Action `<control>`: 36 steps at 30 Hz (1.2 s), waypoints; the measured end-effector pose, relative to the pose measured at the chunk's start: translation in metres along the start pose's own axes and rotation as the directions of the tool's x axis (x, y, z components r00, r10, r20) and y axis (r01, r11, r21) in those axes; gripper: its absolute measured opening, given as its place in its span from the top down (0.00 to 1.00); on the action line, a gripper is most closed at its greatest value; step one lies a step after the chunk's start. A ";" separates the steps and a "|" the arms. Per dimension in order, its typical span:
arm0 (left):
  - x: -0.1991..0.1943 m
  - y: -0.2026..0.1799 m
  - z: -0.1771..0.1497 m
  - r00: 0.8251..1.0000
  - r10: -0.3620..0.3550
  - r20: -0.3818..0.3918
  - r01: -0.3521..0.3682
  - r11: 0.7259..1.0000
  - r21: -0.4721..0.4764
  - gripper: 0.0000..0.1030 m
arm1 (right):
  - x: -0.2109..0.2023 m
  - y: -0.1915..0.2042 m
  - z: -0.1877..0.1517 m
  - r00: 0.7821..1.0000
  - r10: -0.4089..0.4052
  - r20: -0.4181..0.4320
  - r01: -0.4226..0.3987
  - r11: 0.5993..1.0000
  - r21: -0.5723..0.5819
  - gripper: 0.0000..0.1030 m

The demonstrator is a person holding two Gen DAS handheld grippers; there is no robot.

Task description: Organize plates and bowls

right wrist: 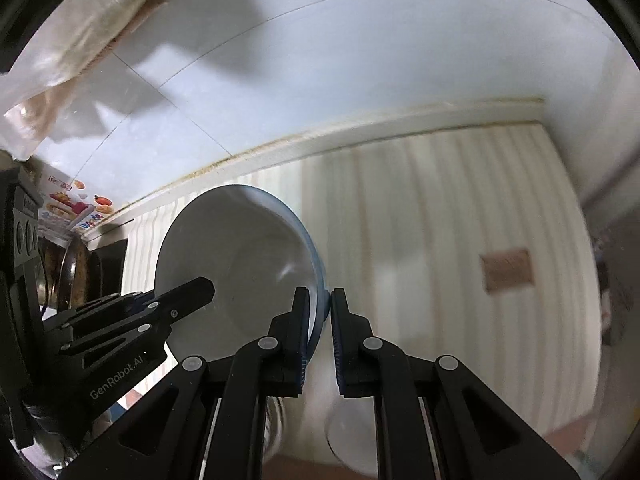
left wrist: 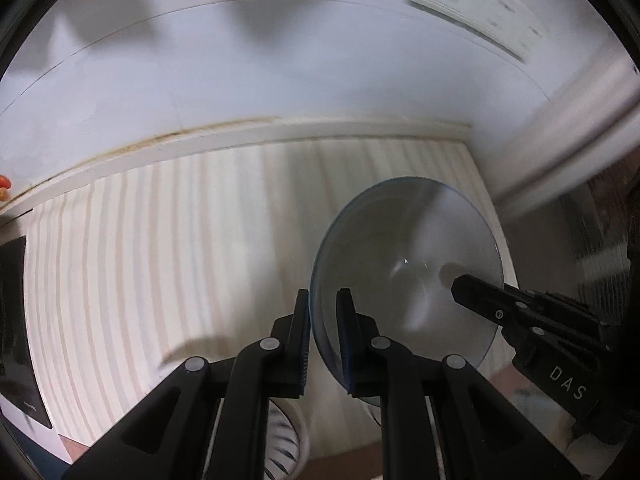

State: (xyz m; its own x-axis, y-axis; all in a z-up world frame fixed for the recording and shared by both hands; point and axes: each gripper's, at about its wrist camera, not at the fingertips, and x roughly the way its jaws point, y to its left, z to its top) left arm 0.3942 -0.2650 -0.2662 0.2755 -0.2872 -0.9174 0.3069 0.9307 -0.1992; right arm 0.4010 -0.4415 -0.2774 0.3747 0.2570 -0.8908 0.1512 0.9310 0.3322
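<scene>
Cream striped countertop [left wrist: 160, 260]: bare surface, open passage. Pale tiled back wall [left wrist: 280, 60]: bounds far edge. Small brown square patch [right wrist: 507, 270]: lies flat at right.

The left gripper [left wrist: 323, 300] is seen at lower centre of its view, its 2 jaws clamped on a bowl [left wrist: 408, 264] rim. The right gripper [right wrist: 320, 300] is likewise clamped on the opposite rim, both being pointed steeply downward.

The bowl's [left wrist: 404, 264] lower rim is hidden behind the left claw [left wrist: 324, 300]. A striped dish [left wrist: 286, 440] is cut off below. The brown patch [right wrist: 507, 270] is blurred.
</scene>
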 end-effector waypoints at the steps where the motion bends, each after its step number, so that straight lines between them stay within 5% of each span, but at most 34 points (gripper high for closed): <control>1: 0.001 -0.004 -0.006 1.000 -0.005 -0.006 0.005 1.000 0.012 0.90 | -0.007 -0.005 -0.007 1.000 -0.004 0.003 0.004 1.000 0.007 0.88; 15: 0.050 -0.065 -0.074 0.986 0.022 -0.167 0.002 0.990 0.141 0.90 | -0.004 -0.082 -0.124 0.995 -0.048 -0.085 0.059 0.990 0.130 0.88; 36: 0.091 -0.075 -0.091 0.964 0.115 -0.240 -0.068 0.978 0.195 0.89 | 0.038 -0.101 -0.135 0.985 -0.083 -0.154 0.105 0.985 0.138 0.88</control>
State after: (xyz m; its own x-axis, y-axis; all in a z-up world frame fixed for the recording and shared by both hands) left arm 0.3136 -0.3406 -0.3654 0.0818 -0.1154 -0.9899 0.4594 0.8858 -0.0653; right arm 0.2766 -0.4904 -0.3867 0.2159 0.2155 -0.9523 0.3146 0.9080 0.2767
